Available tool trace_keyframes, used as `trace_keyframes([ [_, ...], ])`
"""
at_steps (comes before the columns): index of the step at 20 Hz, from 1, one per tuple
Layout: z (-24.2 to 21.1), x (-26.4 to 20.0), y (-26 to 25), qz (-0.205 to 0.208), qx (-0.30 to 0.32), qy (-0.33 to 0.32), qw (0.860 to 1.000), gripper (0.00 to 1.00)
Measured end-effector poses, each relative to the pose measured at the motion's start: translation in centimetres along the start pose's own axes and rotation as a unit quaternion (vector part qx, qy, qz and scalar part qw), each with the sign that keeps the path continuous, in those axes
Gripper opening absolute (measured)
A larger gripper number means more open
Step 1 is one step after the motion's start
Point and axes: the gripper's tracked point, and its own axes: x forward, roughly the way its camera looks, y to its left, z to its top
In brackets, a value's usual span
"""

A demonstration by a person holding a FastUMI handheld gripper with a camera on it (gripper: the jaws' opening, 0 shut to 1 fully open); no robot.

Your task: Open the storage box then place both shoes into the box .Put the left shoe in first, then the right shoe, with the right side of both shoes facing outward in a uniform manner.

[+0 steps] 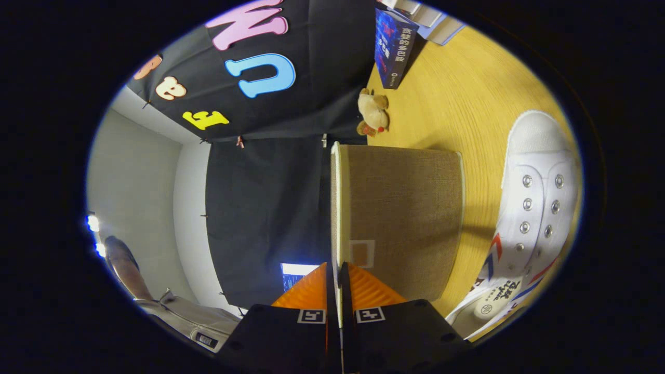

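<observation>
A: What is being shown, from the biggest thing down?

B: A wooden table [467, 93] is being seen rolled on its side; a brown fabric box [405, 218] is standing on it, just ahead of the gripper [338, 283]; a white shoe [535, 218] is lying on the table beside the box, apart from it; a dark book [392, 47] and a small plush toy [374, 111] are being left well beyond the box.

A: And the fingers?

B: The orange fingers [311, 291] are being pressed nearly together on the pale edge of the lid [336, 208], which is being pinched between them; the lid is judged to be in the course of being lifted.

A: What could be going wrong from here?

B: The grip is being kept on a thin edge only, so the lid could be slipping out if it is being swung too quickly; the light box could be getting dragged or tipped, and the shoe beside it could be getting knocked.
</observation>
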Motion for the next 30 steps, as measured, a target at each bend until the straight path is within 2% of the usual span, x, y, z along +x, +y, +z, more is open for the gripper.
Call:
trace_keyframes([
  [7, -0.4, 2.7, 7.3, 0.023, -0.062, -0.014, 0.998, 0.07],
  [13, -0.4, 9.2, 13.8, 0.026, -0.125, -0.013, 0.992, 0.06],
  [16, -0.6, 13.3, 15.4, 0.001, -0.164, -0.003, 0.987, 0.08],
  [19, -0.7, 16.9, 16.9, -0.008, -0.176, -0.007, 0.984, 0.09],
  [25, -2.4, 23.0, 15.6, -0.052, -0.189, 0.003, 0.981, 0.09],
  [26, -2.6, 23.7, 15.1, -0.061, -0.193, 0.009, 0.979, 0.11],
  [30, -3.6, 24.0, 13.4, -0.085, -0.216, 0.026, 0.972, 0.62],
])
